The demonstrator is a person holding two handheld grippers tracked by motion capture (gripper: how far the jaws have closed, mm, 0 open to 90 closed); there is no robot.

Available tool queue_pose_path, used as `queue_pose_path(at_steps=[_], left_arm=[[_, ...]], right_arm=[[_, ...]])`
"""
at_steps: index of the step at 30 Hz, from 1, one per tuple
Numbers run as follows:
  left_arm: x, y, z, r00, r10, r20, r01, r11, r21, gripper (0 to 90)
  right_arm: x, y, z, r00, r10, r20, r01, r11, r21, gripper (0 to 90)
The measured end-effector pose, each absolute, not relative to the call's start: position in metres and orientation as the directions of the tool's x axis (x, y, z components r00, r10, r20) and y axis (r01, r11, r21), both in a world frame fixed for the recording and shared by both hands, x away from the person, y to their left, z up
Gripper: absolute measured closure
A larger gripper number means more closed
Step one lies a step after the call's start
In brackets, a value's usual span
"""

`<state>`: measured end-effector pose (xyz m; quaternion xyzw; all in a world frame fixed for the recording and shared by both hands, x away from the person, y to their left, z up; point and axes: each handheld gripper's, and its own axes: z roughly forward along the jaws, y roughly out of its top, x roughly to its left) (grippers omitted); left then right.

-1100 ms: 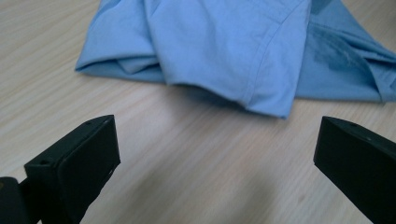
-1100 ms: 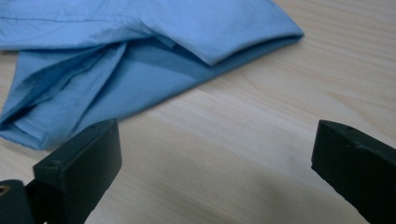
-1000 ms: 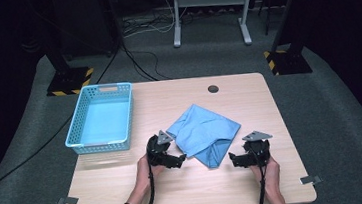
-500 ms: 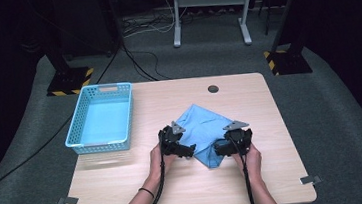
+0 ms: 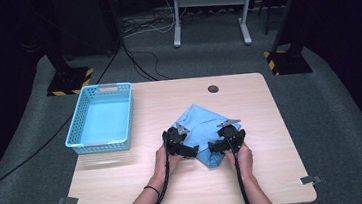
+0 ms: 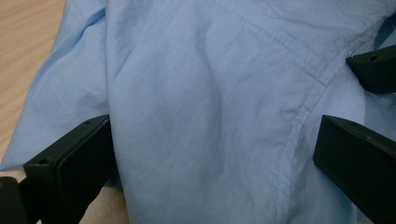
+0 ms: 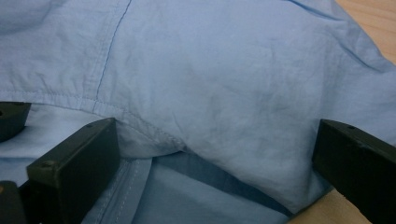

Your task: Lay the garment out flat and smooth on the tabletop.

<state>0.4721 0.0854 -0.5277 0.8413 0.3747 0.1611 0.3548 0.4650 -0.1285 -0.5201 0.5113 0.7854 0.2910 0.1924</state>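
Left gripper [image 5: 192, 150] jaws spread wide around a fold of the light blue shirt [image 5: 202, 125], nothing clamped, right gripper [image 5: 213, 147] likewise open over its near hem, shirt bunched mid-table, turquoise basket [image 5: 81, 119] well apart at left.

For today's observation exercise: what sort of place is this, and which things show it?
Probably a lab or recording studio: a lone wooden table on grey carpet, dark curtains around it, cables across the floor, and striped stand bases.

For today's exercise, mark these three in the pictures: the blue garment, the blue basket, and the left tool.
blue garment [image 5: 202, 122]: high view, on its flat upper fold.
blue basket [image 5: 102, 143]: high view, on its near rim.
left tool [image 5: 191, 150]: high view, midway between its fingertips.
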Motion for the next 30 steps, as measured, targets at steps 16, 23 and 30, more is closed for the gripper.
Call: queue_pose_path(at_steps=[16,23,30], left_arm=[[0.455,0.085,-0.528,0.672,0.74,0.006,0.513,-0.472,0.717,0.0],[0.443,0.085,-0.528,0.677,0.736,0.004,0.509,-0.473,0.719,0.0],[0.433,0.084,-0.529,0.678,0.735,0.004,0.509,-0.474,0.718,0.0]], right_arm=[[0.445,-0.131,-0.524,-0.398,0.917,0.001,0.666,0.289,0.688,0.2],[0.432,-0.134,-0.526,-0.409,0.913,0.001,0.649,0.29,0.704,0.2],[0.422,-0.136,-0.527,-0.421,0.907,0.002,0.644,0.298,0.704,0.2]])
